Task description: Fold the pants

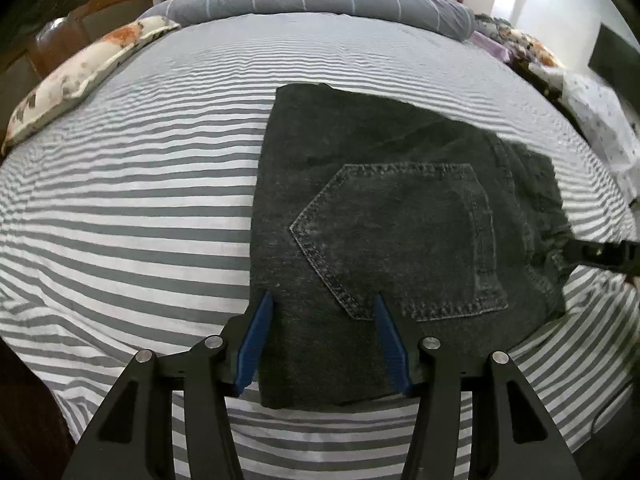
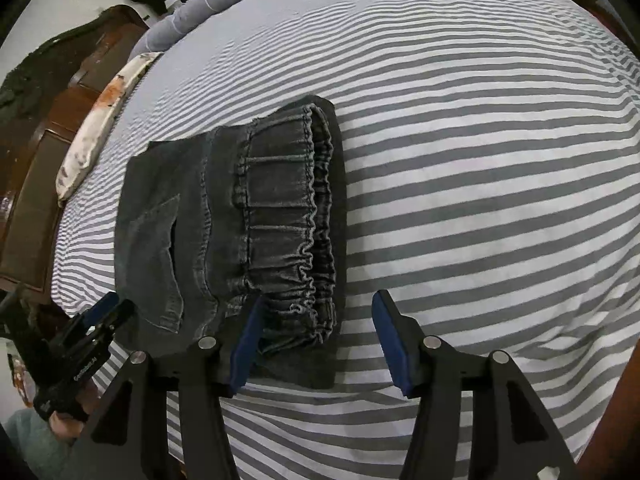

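Our left gripper (image 1: 322, 334) and right gripper (image 2: 316, 334) both stand jaws apart, empty, over the folded dark-grey denim pants (image 1: 400, 220); the left gripper's white print is unreadable.

- Left gripper (image 1: 322, 304): tilted steeply down, jaws parted, blue pads (image 1: 256, 344) apart with nothing pinched.
- Right gripper (image 2: 316, 304): tilted steeply down, jaws parted, nothing pressed between its pads (image 2: 390, 340).
- A hand (image 2: 66, 424) grips the left gripper's handle.
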`<action>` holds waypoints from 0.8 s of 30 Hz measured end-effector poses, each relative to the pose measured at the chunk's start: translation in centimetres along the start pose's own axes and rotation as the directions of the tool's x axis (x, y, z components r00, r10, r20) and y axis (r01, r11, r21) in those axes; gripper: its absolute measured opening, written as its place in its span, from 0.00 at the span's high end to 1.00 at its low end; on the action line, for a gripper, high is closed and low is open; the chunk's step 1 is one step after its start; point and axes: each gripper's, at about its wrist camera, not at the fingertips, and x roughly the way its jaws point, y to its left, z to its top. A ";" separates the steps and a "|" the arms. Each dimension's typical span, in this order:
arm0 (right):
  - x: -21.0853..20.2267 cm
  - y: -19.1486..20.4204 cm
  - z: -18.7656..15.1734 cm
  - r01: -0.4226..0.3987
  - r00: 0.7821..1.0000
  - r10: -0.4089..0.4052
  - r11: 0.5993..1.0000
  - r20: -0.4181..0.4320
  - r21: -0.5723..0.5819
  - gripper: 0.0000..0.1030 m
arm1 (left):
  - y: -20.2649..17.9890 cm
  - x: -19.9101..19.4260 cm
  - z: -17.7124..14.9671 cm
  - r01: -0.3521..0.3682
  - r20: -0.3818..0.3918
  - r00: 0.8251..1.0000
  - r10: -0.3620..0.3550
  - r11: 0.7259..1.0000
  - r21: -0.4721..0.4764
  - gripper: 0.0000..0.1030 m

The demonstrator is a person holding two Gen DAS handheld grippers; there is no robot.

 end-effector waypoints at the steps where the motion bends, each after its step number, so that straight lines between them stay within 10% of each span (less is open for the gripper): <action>1: -0.2 -0.4 0.1 -0.013 1.000 0.013 1.000 0.001 0.000 0.49 | 0.4 -0.2 0.1 0.015 0.000 1.000 -0.015 1.000 -0.018 0.48; 24: 1.5 -4.1 3.8 -0.290 0.956 0.291 0.956 -0.024 0.034 0.48 | 8.3 2.6 3.3 0.226 -0.071 0.964 -0.255 0.933 -0.281 0.48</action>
